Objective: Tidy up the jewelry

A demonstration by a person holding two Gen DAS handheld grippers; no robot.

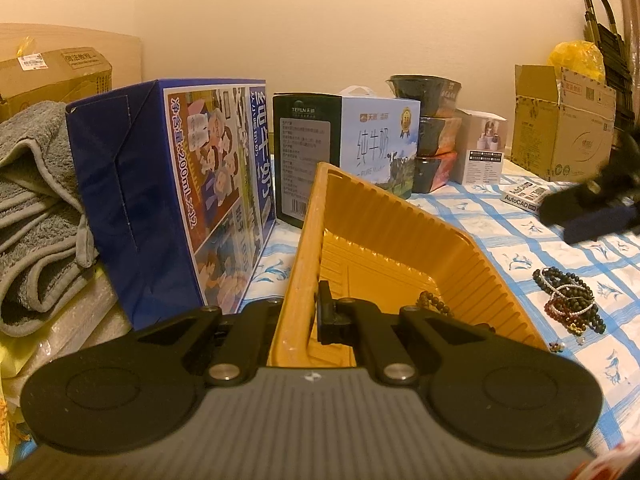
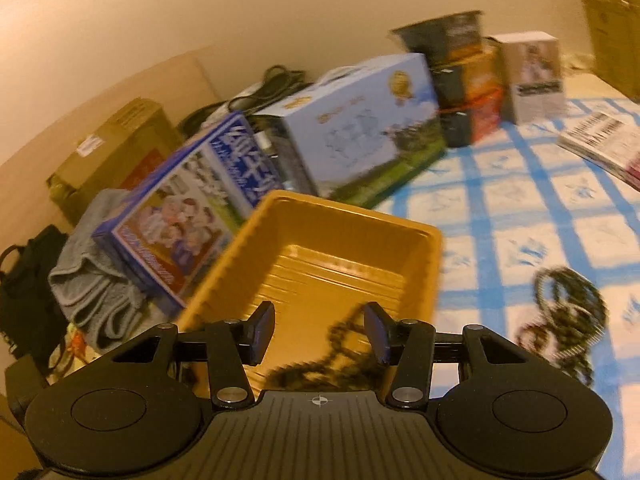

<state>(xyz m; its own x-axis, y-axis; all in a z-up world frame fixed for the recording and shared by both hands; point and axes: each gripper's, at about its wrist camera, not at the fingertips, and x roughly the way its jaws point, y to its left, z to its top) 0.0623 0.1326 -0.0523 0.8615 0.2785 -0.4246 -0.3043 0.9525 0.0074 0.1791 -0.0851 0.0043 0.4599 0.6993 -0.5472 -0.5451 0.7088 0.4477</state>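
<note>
Clamping the near left wall of the yellow plastic tray (image 1: 400, 248), your left gripper (image 1: 296, 316) has one finger inside and one outside, closed on the rim. I think this grip is there to steady the light tray, which looks a little tilted in the left wrist view, while the other hand fills it.

Your right gripper (image 2: 318, 330) hangs above the near end of the tray (image 2: 340, 216) with its fingers apart and nothing pinched between them. A dark bead bracelet (image 2: 320, 356) lies under it on the tray floor. The picture is blurred, so I cannot say if the beads touch the right finger. The left wrist view shows the same bracelet (image 1: 434, 304) near the right wall.

The tray is thin moulded plastic, with ribbed walls and a grooved floor, so small beads will probably stay in the grooves and not roll much.

To the right of the tray, on the blue and white checked cloth (image 1: 520, 248), a pile of bead bracelets (image 1: 570, 300) still waits. It has dark round beads, some red ones and a thin pale strand, all tangled together, so picking one alone may pull others with it.

Behind the tray stand two printed cardboard milk cartons (image 1: 180, 184). A folded grey towel (image 1: 36, 220), soft and thick, lies far left.
</note>
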